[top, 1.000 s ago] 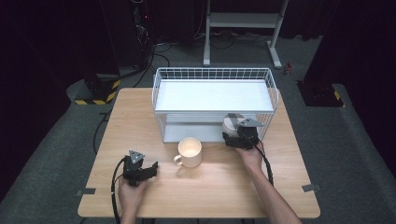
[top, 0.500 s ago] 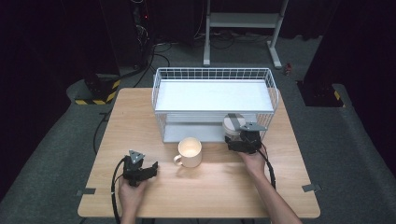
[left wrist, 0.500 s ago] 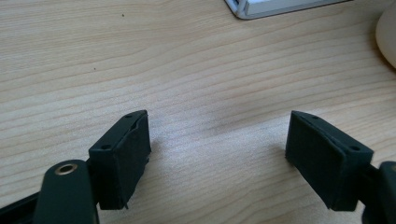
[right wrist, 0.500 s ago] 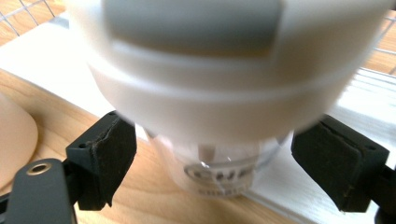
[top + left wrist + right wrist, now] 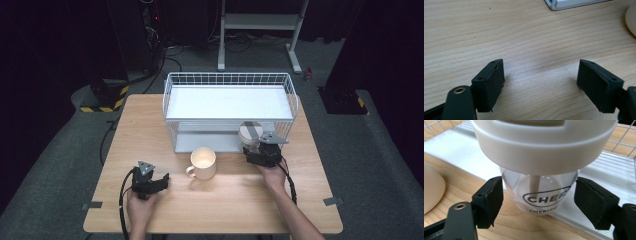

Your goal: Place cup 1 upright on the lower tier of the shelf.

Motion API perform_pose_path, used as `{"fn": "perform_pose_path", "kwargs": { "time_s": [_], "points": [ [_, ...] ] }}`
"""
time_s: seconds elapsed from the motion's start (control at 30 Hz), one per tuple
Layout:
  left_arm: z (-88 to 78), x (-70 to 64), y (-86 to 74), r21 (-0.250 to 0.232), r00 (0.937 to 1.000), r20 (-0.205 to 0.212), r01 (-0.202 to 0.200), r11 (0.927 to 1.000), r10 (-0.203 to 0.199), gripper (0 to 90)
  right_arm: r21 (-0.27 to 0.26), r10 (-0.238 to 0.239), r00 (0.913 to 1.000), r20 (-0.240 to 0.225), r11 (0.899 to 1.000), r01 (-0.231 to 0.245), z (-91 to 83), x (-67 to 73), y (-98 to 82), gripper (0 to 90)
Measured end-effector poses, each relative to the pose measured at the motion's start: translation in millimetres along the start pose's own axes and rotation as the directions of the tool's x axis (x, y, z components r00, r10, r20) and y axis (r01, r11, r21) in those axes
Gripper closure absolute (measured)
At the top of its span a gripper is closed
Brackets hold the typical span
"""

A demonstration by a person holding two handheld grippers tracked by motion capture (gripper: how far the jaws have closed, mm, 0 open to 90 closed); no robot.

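A clear plastic cup with a wide white lid and printed lettering stands at the front edge of the wire rack's lower shelf. My right gripper has just been closing around it, and both black pads now touch the cup's clear sides. From above, the cup sits just ahead of the right gripper. A cream mug stands on the table's middle. My left gripper rests at the front left, open over bare wood.
The white wire rack with two shelves takes up the back half of the wooden table. The mug's side is close to the left of the right gripper. Black cables trail from both grippers.
The right gripper's jaws have come in around the clear cup, with the hand shifting only slightly. The left hand and the mug have not moved.
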State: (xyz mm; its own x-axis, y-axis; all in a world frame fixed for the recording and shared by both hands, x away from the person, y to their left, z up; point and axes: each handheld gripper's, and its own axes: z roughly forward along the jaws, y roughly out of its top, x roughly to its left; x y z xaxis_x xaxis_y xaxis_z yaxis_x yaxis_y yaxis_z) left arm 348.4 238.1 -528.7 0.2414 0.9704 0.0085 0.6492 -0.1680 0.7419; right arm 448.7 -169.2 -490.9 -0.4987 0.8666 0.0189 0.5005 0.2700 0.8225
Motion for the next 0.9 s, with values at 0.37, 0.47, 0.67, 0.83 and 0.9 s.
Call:
{"fn": "perform_pose_path", "kwargs": {
  "time_s": [0.37, 0.47, 0.67, 0.83, 0.9],
  "points": [
    [0.0, 0.1, 0.0, 0.000, 1.0000, 0.000, 0.000, 1.0000, 0.000, 22.2, 0.008, 0.023, 0.9995, 0.023, 1.000, -0.024, 7.4, -2.6, -1.4, 28.1],
    [0.0, 0.1, 0.0, 0.000, 1.0000, 0.001, 0.000, 1.0000, 0.000, 22.2, 0.006, 0.031, 0.9992, 0.024, 1.000, -0.031, 10.1, -4.2, -2.1, 29.5],
    [0.0, 0.1, 0.0, 0.000, 1.0000, 0.000, 0.000, 1.0000, 0.000, 22.2, 0.019, 0.043, 0.9987, 0.027, 0.999, -0.043, 13.6, -6.3, -3.5, 34.9],
    [0.0, 0.1, 0.0, 0.000, 1.0000, 0.001, 0.000, 1.0000, 0.000, 22.2, 0.014, 0.060, 0.9976, 0.034, 0.998, -0.060, 17.0, -10.2, -4.2, 39.0],
    [-0.1, 0.1, 0.0, 0.000, 1.0000, 0.001, 0.000, 1.0000, 0.000, 22.2, 0.021, 0.070, 0.9967, 0.041, 0.997, -0.071, 18.3, -10.0, -4.8, 39.6]
  ]
}}
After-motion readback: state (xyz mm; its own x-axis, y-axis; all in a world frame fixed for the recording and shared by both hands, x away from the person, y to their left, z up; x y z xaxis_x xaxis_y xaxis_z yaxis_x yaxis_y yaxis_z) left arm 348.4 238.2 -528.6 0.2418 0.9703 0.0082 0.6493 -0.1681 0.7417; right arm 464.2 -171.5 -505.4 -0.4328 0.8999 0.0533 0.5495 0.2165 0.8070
